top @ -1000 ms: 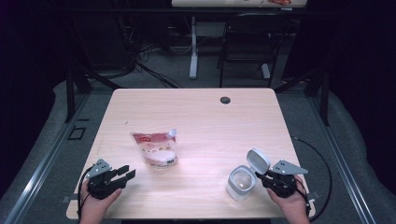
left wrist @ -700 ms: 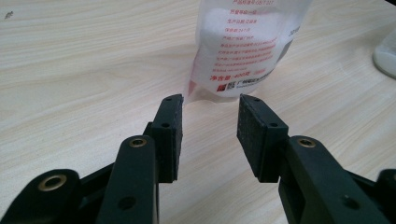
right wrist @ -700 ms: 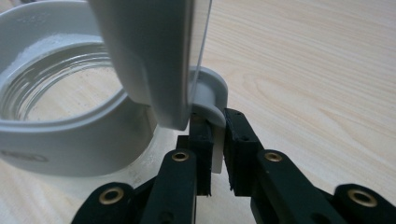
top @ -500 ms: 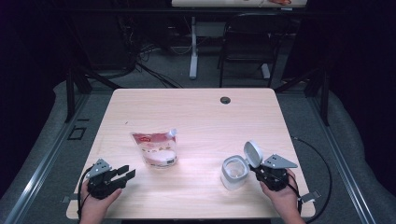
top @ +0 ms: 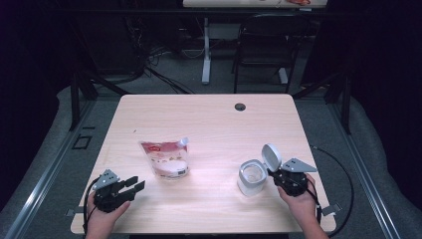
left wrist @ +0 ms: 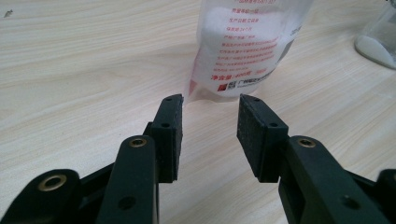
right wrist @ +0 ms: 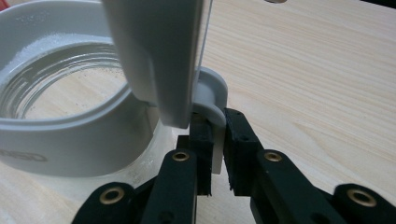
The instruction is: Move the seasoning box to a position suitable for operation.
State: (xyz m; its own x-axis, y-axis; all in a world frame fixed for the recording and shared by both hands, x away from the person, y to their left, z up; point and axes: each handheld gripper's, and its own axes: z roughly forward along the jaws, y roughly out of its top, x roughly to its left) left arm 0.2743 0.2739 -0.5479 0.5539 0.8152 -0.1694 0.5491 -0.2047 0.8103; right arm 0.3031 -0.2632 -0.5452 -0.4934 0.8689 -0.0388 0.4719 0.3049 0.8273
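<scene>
A clear pouch (top: pixel 165 159) with red print and white powder lies left of the table's middle; in the left gripper view the pouch (left wrist: pixel 252 46) is just beyond the jaws. My left gripper (top: pixel 135 183) (left wrist: pixel 210 102) is open, with nothing between its pads, a short way left of the pouch. A glass jar (top: pixel 250 178) (right wrist: pixel 70 126) with a white collar stands at the right, its flip lid (top: pixel 271 157) (right wrist: pixel 154 51) raised. My right gripper (top: pixel 274 175) (right wrist: pixel 217 121) is shut on the white tab under the lid's hinge.
The light wooden table (top: pixel 209 119) has a dark cable hole (top: pixel 240 106) near its far edge. A black chair (top: pixel 263 45) and another desk's leg (top: pixel 205 50) stand behind it. Cables trail off the near corners. The jar (left wrist: pixel 380 32) shows far right in the left gripper view.
My right gripper has slid the jar a little to the left and away from the near edge, still clamped on it. The left gripper and the pouch have not moved.
</scene>
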